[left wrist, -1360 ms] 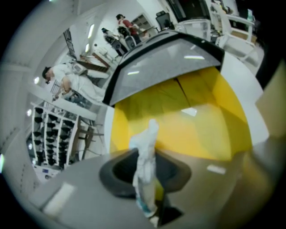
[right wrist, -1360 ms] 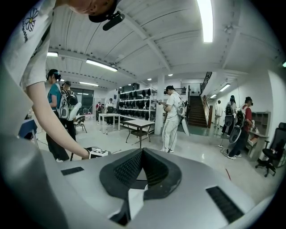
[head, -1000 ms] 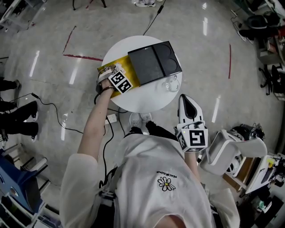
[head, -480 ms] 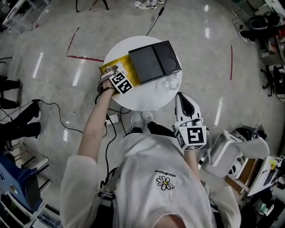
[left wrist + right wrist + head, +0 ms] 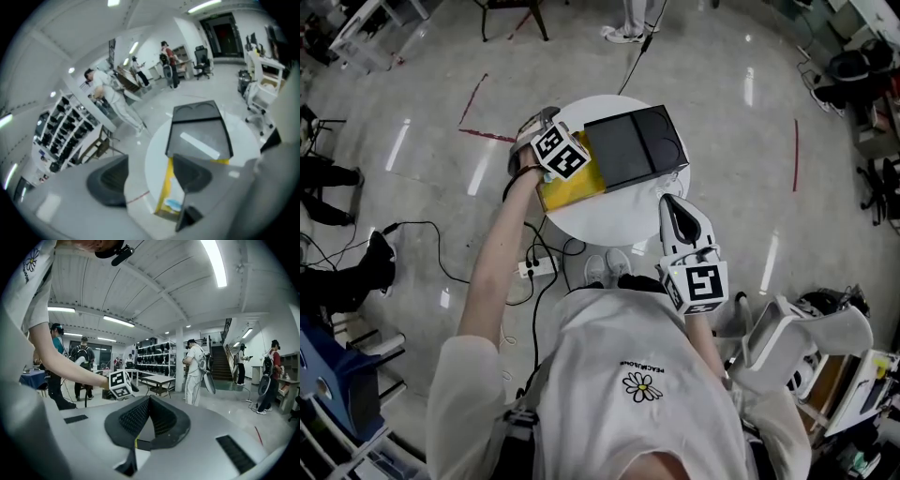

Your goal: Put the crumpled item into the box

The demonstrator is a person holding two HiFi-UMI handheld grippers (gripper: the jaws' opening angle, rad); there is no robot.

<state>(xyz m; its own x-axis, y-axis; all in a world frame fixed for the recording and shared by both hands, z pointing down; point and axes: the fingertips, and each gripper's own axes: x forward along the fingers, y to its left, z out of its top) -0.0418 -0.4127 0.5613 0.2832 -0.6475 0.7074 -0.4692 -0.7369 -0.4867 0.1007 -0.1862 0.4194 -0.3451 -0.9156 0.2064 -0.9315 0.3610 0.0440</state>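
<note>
A yellow box [image 5: 567,183] lies open on the round white table [image 5: 614,220], with a black lid panel [image 5: 633,142] beside it. In the left gripper view a crumpled blue-and-white item [image 5: 175,205] rests inside the yellow box [image 5: 165,190]. My left gripper [image 5: 553,131] hangs above the box's left end. Its jaws [image 5: 150,176] are open, having just spread wide and eased in slightly, with nothing between them. My right gripper [image 5: 675,202] is shut and empty at the table's near edge, its pads [image 5: 136,416] meeting at the tips.
A power strip [image 5: 532,268] and cables lie on the floor under the table's near side. Red tape marks [image 5: 473,108] sit on the floor to the left. Several people and shelving racks [image 5: 63,136] stand in the room beyond.
My left gripper has lifted up off the yellow box and its jaws now stand apart. The right gripper has edged a little closer to the table.
</note>
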